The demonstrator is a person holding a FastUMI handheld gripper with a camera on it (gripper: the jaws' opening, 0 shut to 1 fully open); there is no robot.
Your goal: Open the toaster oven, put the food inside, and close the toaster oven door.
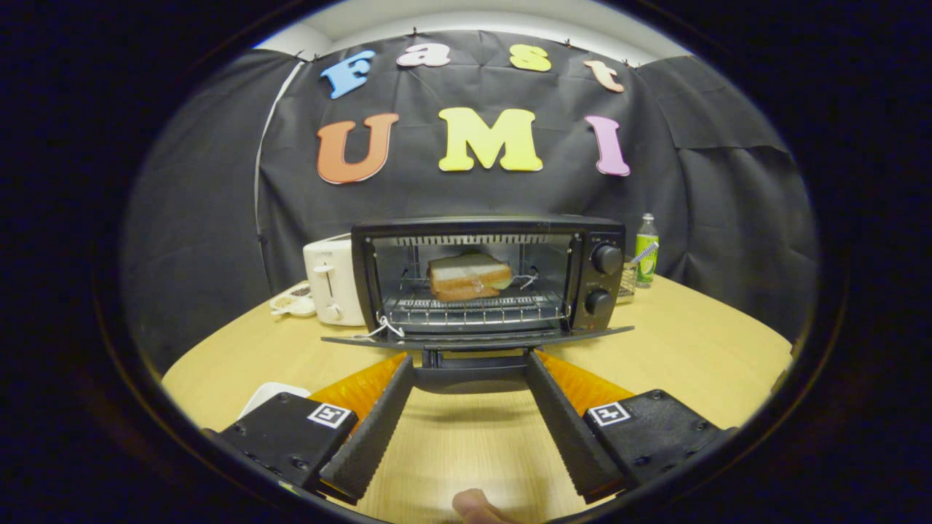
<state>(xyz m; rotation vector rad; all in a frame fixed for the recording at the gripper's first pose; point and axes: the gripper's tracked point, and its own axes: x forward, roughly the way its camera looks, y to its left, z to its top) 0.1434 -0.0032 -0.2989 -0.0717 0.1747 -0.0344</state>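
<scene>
The gripper is standing with its fingers spread wide, and the toaster oven's door handle is lying between the fingertips; whether either finger is touching the handle cannot be determined, and nothing is being clamped. The toaster oven is sitting on the wooden table with its door folded down flat. The food, a sandwich, is resting on the wire rack inside the cavity, so door closing is judged to be the remaining step. The door is likely rigid metal and glass, hinged at its lower edge, and moderately light. The handle is the proper place to take hold or push from below; its smooth surface may be slippery. A white pop-up toaster is standing beside the oven, and a green bottle is standing beyond it.
</scene>
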